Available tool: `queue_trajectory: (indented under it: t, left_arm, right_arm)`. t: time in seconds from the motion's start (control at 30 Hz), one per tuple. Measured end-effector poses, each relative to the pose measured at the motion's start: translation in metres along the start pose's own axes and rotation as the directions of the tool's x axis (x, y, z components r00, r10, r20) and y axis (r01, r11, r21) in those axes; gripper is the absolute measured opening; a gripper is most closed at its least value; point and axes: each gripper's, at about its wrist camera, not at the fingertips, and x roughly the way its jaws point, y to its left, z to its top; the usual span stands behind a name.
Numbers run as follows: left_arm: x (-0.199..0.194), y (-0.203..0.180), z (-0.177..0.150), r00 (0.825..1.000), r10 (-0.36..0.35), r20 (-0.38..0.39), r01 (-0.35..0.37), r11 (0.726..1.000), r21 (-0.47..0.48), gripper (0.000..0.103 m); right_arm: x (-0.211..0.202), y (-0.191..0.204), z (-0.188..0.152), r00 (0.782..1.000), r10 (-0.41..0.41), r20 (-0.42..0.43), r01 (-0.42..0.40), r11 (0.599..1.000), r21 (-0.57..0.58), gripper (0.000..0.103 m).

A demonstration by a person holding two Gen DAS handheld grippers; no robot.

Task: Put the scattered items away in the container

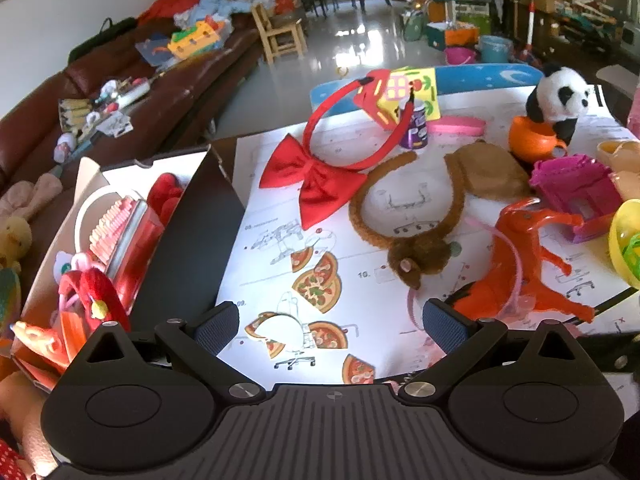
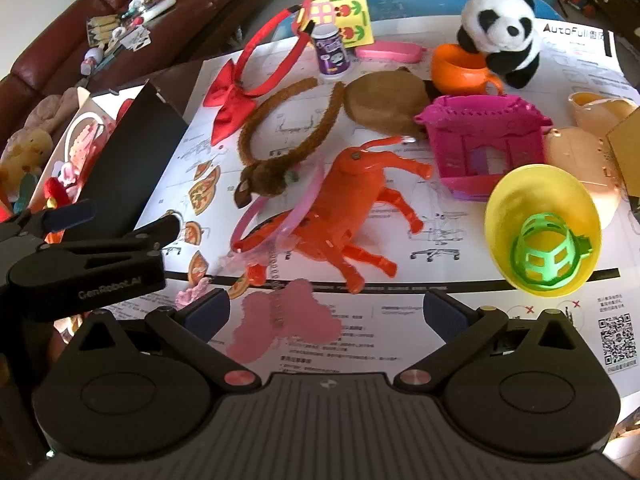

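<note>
- White printed paper sheets (image 2: 460, 312) cover the desk (image 1: 224, 148), probably to give the clutter one plain bed, and most of the things lie loose on them
- The container (image 1: 120, 184), an open cardboard box with a dark flap, sits at the left edge of the desk just beside the sheets, already partly filled with red and pink toys; that side suits the left tool
- The orange plastic horse (image 2: 352, 208) lies on its side in the middle of the sheets, legs splayed, with a thin pink hoop across its body, so it looks tipped rather than set down
- The red bow headband (image 1: 316, 176) and the brown furry headband (image 1: 404, 220) lie flat, touching, near the box
- Left tool (image 1: 330, 330) is spread wide with nothing between its fingers, hanging over the pizza stickers
- Right tool (image 2: 326, 314) is likewise wide apart and empty, low over a blurred pink clip (image 2: 280, 320), which I judge the likely next pick
</note>
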Motion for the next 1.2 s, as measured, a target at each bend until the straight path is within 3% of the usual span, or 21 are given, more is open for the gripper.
queue_trajectory:
  t: [0.23,0.4,0.53,0.77,0.9,0.97,1.0,1.03,1.07,1.2]
  left_arm:
    - [0.017,0.004,-0.005,0.999,-0.009,-0.035,0.01,1.0,0.006,0.101]
    - [0.027,0.008,-0.004,0.996,-0.074,-0.059,0.073,0.997,-0.016,0.097]
    - [0.037,0.005,0.004,0.992,-0.111,-0.062,0.111,0.994,-0.01,0.091]
    - [0.06,-0.004,0.012,0.975,-0.192,-0.112,0.194,0.981,0.007,0.08]
    - [0.075,-0.009,0.012,0.959,-0.234,-0.158,0.237,0.972,-0.004,0.074]
    - [0.08,-0.01,0.009,0.947,-0.266,-0.178,0.268,0.963,-0.013,0.061]
    - [0.082,-0.011,0.008,0.94,-0.284,-0.191,0.287,0.958,-0.015,0.046]
    - [0.084,-0.012,0.006,0.931,-0.301,-0.205,0.303,0.953,-0.019,0.021]
    - [0.085,-0.012,0.004,0.926,-0.311,-0.214,0.314,0.949,-0.024,0.013]
    - [0.077,-0.014,-0.008,0.925,-0.318,-0.209,0.324,0.946,-0.003,0.009]
  right_arm:
    - [0.003,-0.013,0.002,1.0,-0.01,0.003,0.009,0.999,0.049,0.101]
    - [0.007,-0.014,0.003,1.0,0.001,-0.002,-0.001,0.999,0.053,0.097]
    - [0.009,-0.014,0.007,1.0,0.003,0.007,-0.003,0.999,0.04,0.089]
    - [0.012,-0.018,0.016,1.0,0.014,0.021,-0.015,0.999,0.051,0.074]
    - [0.015,-0.021,0.02,0.999,0.029,0.019,-0.03,0.997,0.068,0.071]
    - [0.015,-0.022,0.022,0.999,0.04,0.019,-0.041,0.997,0.072,0.071]
    - [0.015,-0.022,0.023,0.999,0.043,0.019,-0.045,0.996,0.071,0.071]
    - [0.015,-0.022,0.024,0.999,0.043,0.02,-0.044,0.997,0.069,0.071]
    - [0.016,-0.022,0.025,0.999,0.043,0.02,-0.044,0.997,0.066,0.071]
    - [0.018,-0.018,0.029,0.999,0.049,0.018,-0.05,0.997,0.056,0.071]
